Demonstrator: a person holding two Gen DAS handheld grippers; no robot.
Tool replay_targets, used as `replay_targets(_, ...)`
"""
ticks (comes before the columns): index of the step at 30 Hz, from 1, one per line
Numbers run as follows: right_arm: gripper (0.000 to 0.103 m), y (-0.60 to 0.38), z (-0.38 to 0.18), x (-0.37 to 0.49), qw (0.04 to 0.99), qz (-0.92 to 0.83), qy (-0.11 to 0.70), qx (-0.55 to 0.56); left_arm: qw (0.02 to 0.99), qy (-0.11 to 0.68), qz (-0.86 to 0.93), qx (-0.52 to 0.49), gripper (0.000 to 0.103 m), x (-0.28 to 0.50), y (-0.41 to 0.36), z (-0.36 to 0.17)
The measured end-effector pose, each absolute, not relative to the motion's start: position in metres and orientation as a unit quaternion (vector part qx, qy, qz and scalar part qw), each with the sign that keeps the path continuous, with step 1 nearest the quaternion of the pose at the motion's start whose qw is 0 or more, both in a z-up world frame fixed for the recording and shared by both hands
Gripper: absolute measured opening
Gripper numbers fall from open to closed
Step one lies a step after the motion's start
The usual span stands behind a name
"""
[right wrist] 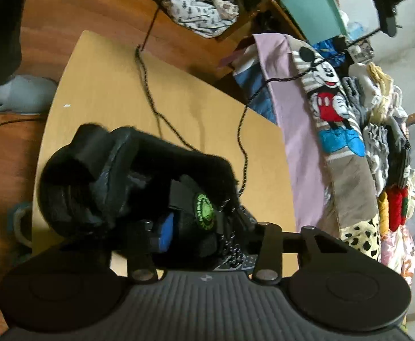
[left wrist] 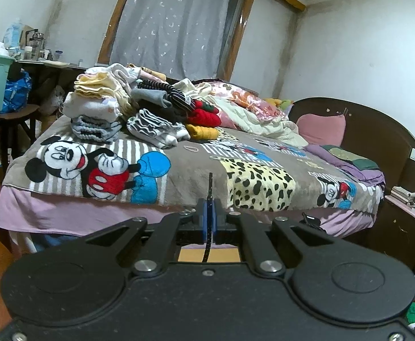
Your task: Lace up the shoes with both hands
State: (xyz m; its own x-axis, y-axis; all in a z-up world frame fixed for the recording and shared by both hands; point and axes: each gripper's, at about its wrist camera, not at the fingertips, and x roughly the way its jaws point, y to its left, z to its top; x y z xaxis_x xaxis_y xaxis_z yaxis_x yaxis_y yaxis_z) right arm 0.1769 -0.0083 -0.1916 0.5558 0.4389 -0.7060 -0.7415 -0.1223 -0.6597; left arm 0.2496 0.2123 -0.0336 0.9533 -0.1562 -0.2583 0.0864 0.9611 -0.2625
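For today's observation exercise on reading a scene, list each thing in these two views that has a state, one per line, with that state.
Left gripper: jaws shut on the black shoelace.
Shoelace: pulled up from the shoe, running off toward the left gripper; other end slack across the table.
Black shoe: on the wooden table, partly laced, blurred.
Right gripper: jaws apart around the shoe.
Clothes: folded, stacked on the bed.
Curtain: drawn.

Colours we see around the bed and table

We see a black shoe with a green round badge, a black lace flecked white, blue pads, a tan table, a grey striped blanket with a yellow black-spotted patch, a lilac sheet, a pink pillow.
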Motion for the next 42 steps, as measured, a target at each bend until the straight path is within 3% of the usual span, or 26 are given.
replay_targets(3,0.03,-0.006,-0.194,0.18,0.636,0.466,0.129,-0.601,0.98,0.142,-0.066,-0.122,0.002,0.252,0.208,-0.034)
replay_targets(7,0.024,-0.007,-0.194,0.181,0.639,0.474,0.13,-0.592,0.98,0.146,-0.071,-0.118,0.002,0.254,0.203,-0.036)
replay_targets(12,0.012,-0.019,-0.188,0.176,0.715,0.441,0.109,-0.532,0.979,0.15,-0.076,-0.113,0.002,0.255,0.201,-0.037)
replay_targets(21,0.01,-0.029,-0.189,0.167,0.833,0.332,0.084,-0.435,0.977,0.165,-0.092,-0.093,0.002,0.259,0.188,-0.044)
replay_targets(34,0.021,-0.028,-0.204,0.184,0.788,0.369,0.095,-0.483,0.974,0.19,-0.104,-0.068,0.002,0.27,0.169,-0.056)
replay_targets(42,0.012,-0.034,-0.199,0.184,0.817,0.367,0.07,-0.439,0.968,0.216,-0.126,-0.03,0.002,0.277,0.153,-0.068)
